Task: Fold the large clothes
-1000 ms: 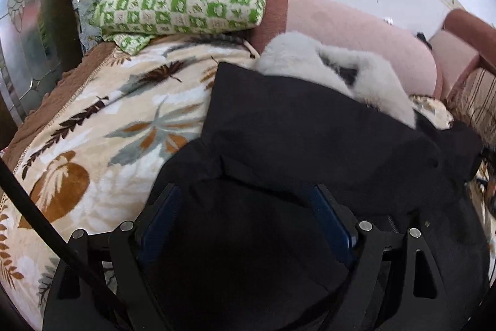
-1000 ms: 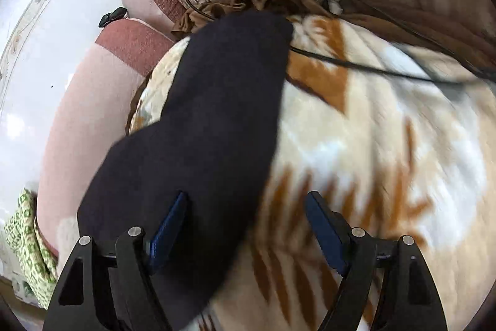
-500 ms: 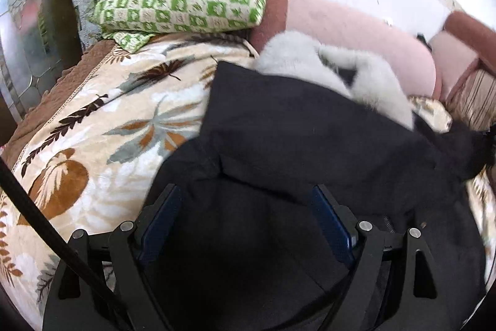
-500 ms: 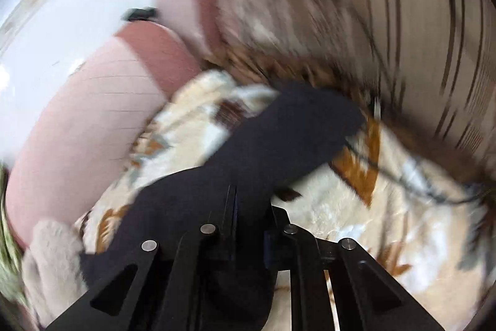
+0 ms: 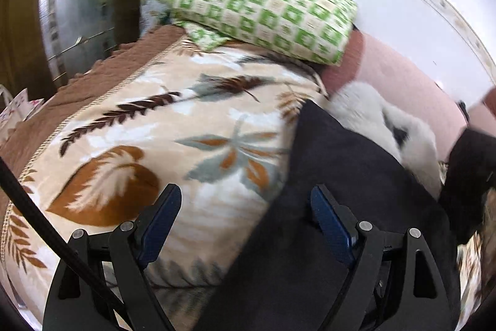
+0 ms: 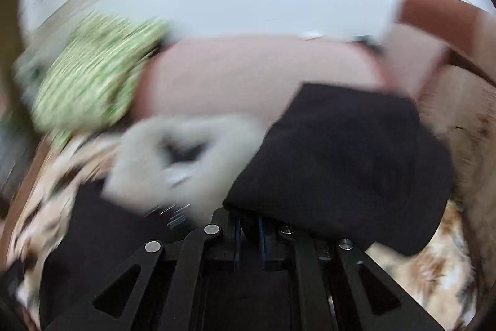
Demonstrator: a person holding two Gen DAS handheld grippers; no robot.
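Observation:
A large black coat (image 5: 334, 176) with a pale grey fur collar (image 5: 372, 110) lies on a leaf-patterned blanket (image 5: 155, 145). My left gripper (image 5: 245, 222) hangs open above the coat's left edge. Its right finger is over the black cloth and its left finger over the blanket, with nothing gripped. My right gripper (image 6: 248, 225) has its jaws closing tight on the coat's black sleeve (image 6: 341, 160), pads pressing the cloth. It holds the sleeve raised over the coat, beside the fur collar (image 6: 173, 157). The raised sleeve (image 5: 471, 169) also shows at the right of the left wrist view.
A green checked pillow (image 5: 263, 5) rests at the blanket's far end against a pink bolster (image 5: 403, 86) and a white wall. A black cable (image 5: 37, 222) crosses the lower left. The brown bed edge (image 5: 102, 67) drops off at the left.
My right gripper shut on the sleeve, lifted it and swung it across toward the collar while rolling. My left gripper slid left, from over the coat's body to its edge.

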